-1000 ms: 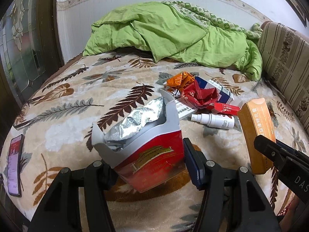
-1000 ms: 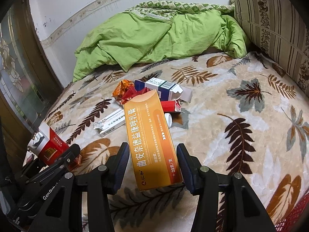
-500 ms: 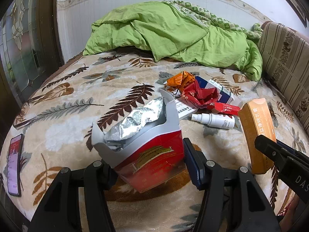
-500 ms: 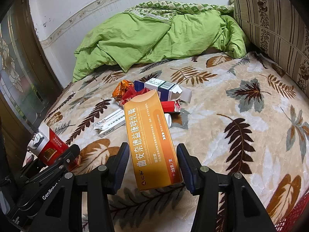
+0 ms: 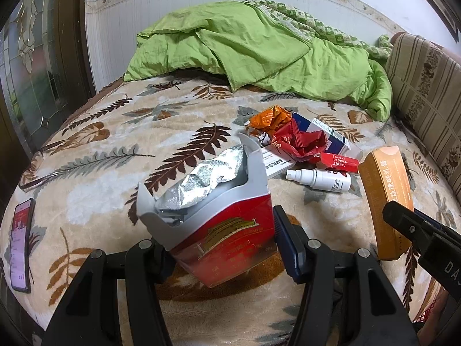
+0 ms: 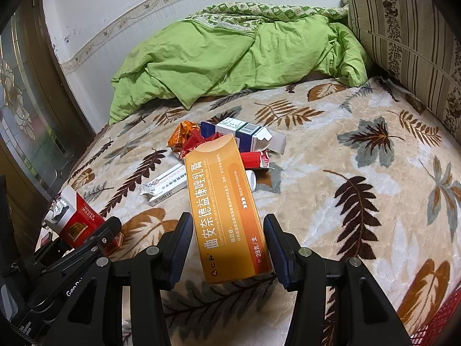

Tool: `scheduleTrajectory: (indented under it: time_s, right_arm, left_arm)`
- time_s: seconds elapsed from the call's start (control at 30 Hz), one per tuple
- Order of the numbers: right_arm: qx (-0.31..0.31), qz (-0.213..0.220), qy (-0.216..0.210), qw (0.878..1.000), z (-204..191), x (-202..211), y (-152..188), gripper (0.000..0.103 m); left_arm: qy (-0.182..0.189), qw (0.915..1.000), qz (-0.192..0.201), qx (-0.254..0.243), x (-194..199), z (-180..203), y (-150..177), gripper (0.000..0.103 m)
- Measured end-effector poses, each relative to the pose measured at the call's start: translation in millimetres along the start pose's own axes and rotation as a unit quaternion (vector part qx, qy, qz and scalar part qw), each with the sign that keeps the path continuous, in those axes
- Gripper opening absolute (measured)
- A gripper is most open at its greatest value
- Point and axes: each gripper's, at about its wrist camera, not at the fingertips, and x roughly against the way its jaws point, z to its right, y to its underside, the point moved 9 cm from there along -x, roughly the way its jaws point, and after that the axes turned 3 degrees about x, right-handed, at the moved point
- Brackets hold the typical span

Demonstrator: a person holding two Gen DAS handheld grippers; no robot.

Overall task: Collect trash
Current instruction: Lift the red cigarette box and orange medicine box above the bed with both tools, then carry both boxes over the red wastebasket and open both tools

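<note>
Left wrist view: the left gripper (image 5: pixel 223 243) has its fingers clamped on a red pack (image 5: pixel 227 239), torn open at the top with foil (image 5: pixel 198 181) spilling out, held above the bed (image 5: pixel 95 190) near its front edge. Beyond it, mid-bed, a heap of trash: red wrappers (image 5: pixel 296 144), an orange wrapper (image 5: pixel 269 118), a blue box (image 5: pixel 328 135) and a spray bottle (image 5: pixel 319 178). A phone (image 5: pixel 20 242) lies at the left edge. Right wrist view: the right gripper (image 6: pixel 227 243) fingers pinch an orange box (image 6: pixel 224 216) by its near end, lifted and tilted, just in front of the heap. A green duvet (image 6: pixel 230 57) is bunched at the far edge.
</note>
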Motion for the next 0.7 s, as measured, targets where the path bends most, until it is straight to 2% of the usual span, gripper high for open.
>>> scheduleTrajectory:
  time_s: [0.43, 0.7]
  right_arm:
    - [-0.005, 0.020, -0.001, 1.000, -1.5, 9.8, -5.7, 0.054]
    - [-0.018, 0.016, -0.011, 1.000, 5.3, 28.9, 2.5, 0.054]
  left_arm:
    - [0.011, 0.9998, 0.014, -0.009, 6.6, 7.0, -3.1, 0.058]
    - [0.035, 0.9991, 0.008, -0.021, 22.2, 18.1, 4.9, 0.058]
